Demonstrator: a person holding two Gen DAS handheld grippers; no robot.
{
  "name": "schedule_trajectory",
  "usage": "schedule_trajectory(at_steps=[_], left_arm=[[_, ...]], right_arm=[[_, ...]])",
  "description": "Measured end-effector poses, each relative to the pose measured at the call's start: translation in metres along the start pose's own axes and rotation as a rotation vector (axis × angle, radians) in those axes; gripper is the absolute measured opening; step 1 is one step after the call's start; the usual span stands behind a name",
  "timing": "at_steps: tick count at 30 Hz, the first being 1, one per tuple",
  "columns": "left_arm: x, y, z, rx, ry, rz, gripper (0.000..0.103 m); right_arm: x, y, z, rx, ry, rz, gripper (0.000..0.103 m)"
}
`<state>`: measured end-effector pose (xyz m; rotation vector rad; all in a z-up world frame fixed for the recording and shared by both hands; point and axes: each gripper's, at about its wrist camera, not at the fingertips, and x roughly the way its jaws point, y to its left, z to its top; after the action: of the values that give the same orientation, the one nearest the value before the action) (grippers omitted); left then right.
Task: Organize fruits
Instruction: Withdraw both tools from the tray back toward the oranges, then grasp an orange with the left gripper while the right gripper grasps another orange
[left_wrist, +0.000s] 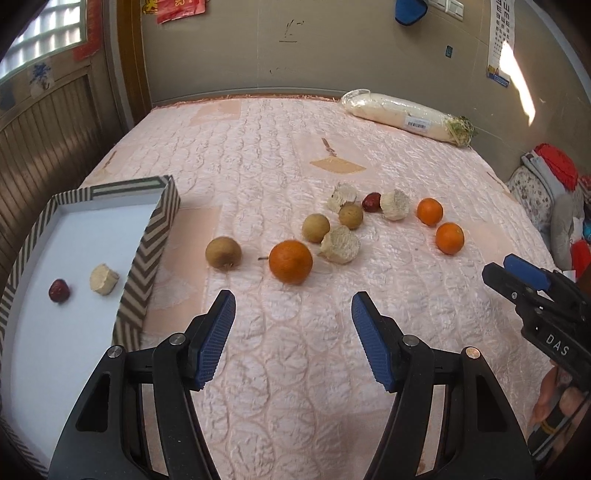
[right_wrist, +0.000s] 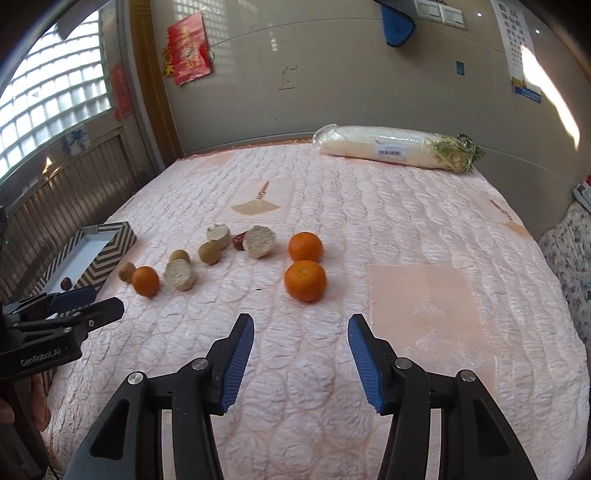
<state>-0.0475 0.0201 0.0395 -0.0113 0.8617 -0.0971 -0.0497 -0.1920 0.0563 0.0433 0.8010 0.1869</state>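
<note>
Risk first: fruit sits on a soft quilted bed, so round pieces can roll w/ any nudge, esp. the big orange if one finger clips it before the other closes. Pale chunks look crumbly; a hard squeeze may break them.

Left hand-held gripper, bottom center of left view, jaws wide apart, holding nothing. Big orange lies just beyond its tips, center frame, close to the gap's line. Brown fruit sits left of it, near the box wall; a careless sweep could knock it.

Right hand-held gripper, bottom center of right view, also wide open & empty. Two oranges sit just ahead, mid-frame, one behind the other, near-touching; grabbing the near one may shove the far one.

Box at left already holds a red fruit & a pale chunk.
</note>
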Motion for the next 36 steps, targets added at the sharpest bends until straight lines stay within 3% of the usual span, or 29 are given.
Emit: schedule_trajectory(at_steps=[6, 11, 16, 23, 27, 36], left_arm=[[0.007, 0.000, 0.009, 0.001, -0.038, -0.033, 0.066], [0.011, 0.001, 0.017, 0.003, -0.069, -0.044, 0.066], [0.017, 0.000, 0.031, 0.003, -0.086, -0.067, 0.066], [0.025, -0.005, 0.029, 0.070, -0.102, -0.145, 0.066], [0.034, -0.002, 0.026, 0.072, -0.039, -0.142, 0.066], [0.038, 0.008, 0.022, 0.029, -0.022, -0.138, 0.066]], right_arm=[[0.013, -0.001, 0.024, -0.033, -0.014, 0.026, 0.051], [0.015, -0.004, 0.042, -0.068, -0.090, 0.069, 0.052], [0.021, -0.010, 0.050, -0.100, -0.114, 0.094, 0.067], [0.021, -0.020, 0.043, -0.074, -0.086, 0.113, 0.067], [0.032, -0.020, 0.038, -0.071, -0.026, 0.104, 0.067], [0.048, -0.020, 0.032, -0.055, 0.030, 0.064, 0.067]])
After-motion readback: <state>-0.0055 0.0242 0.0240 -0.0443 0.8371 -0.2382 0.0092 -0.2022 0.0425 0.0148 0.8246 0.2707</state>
